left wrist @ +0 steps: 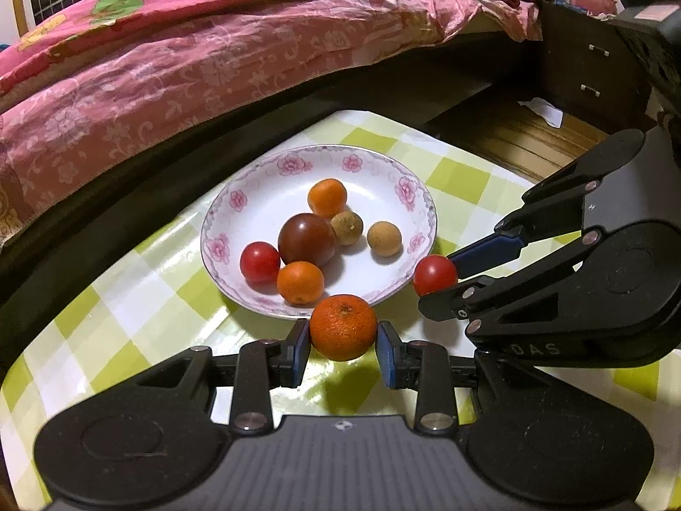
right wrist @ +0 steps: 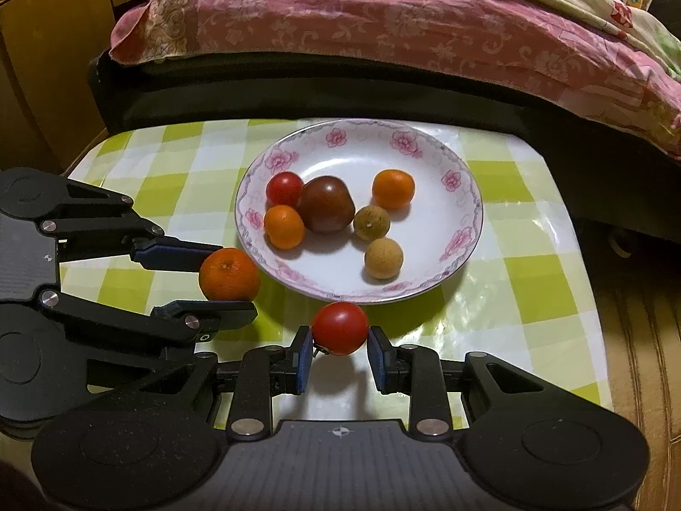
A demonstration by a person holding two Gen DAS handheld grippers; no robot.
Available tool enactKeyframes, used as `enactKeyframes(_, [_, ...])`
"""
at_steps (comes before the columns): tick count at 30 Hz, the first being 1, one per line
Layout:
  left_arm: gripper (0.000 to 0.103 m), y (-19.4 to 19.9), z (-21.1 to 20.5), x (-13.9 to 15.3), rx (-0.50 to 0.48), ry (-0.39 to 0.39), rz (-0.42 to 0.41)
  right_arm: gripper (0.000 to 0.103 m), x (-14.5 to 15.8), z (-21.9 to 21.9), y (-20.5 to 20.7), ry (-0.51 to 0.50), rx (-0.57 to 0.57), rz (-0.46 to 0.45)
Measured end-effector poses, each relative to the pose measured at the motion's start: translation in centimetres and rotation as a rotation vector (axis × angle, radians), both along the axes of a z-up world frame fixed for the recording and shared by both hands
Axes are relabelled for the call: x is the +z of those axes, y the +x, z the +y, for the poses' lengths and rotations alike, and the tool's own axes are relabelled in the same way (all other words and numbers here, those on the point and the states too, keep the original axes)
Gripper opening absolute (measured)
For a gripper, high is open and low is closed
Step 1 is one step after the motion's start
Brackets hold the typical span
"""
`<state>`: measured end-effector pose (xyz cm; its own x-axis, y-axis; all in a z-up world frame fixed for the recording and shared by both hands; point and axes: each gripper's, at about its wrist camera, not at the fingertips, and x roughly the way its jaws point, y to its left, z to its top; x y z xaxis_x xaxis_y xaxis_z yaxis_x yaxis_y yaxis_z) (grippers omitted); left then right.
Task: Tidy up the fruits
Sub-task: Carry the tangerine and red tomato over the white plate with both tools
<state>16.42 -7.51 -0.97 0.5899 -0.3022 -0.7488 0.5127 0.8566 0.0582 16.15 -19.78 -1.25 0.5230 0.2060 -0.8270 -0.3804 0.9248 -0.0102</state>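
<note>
A white floral plate (left wrist: 396,179) (right wrist: 425,144) on the checked table holds a dark tomato (left wrist: 306,239) (right wrist: 327,203), a red tomato (left wrist: 259,262) (right wrist: 284,188), two small oranges (left wrist: 327,196) (left wrist: 300,282) and two brown longans (left wrist: 384,236) (left wrist: 347,228). My left gripper (left wrist: 343,343) (right wrist: 225,277) is shut on an orange mandarin (left wrist: 343,327) (right wrist: 230,274), held above the table at the plate's near rim. My right gripper (right wrist: 339,351) (left wrist: 442,277) is shut on a red tomato (right wrist: 340,327) (left wrist: 435,274) just off the plate's edge.
The table has a green-and-white checked cover (left wrist: 459,179) (right wrist: 532,289). A bed with a pink floral quilt (left wrist: 170,72) (right wrist: 383,21) runs close behind it. A dark drawer cabinet (left wrist: 596,72) stands at the back right, over a wooden floor (left wrist: 510,136).
</note>
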Motion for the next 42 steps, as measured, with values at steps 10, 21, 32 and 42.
enactKeyframes(10, [0.040, 0.3, 0.0, 0.3, 0.011, -0.005, -0.010, 0.025, 0.1, -0.1, 0.2, 0.013, -0.020, 0.003])
enactKeyframes(21, [0.040, 0.5, 0.1, 0.9, 0.019, -0.015, -0.026, 0.025, 0.4, -0.2, 0.1, 0.023, -0.032, -0.009])
enactKeyframes(32, [0.040, 2.7, -0.1, 1.1, 0.056, -0.032, -0.050, 0.025, 1.3, -0.5, 1.7, 0.040, -0.059, -0.051])
enactKeyframes(42, [0.040, 4.0, 0.1, 0.4, 0.081, -0.032, -0.047, 0.025, 0.7, -1.0, 3.6, 0.067, -0.080, -0.065])
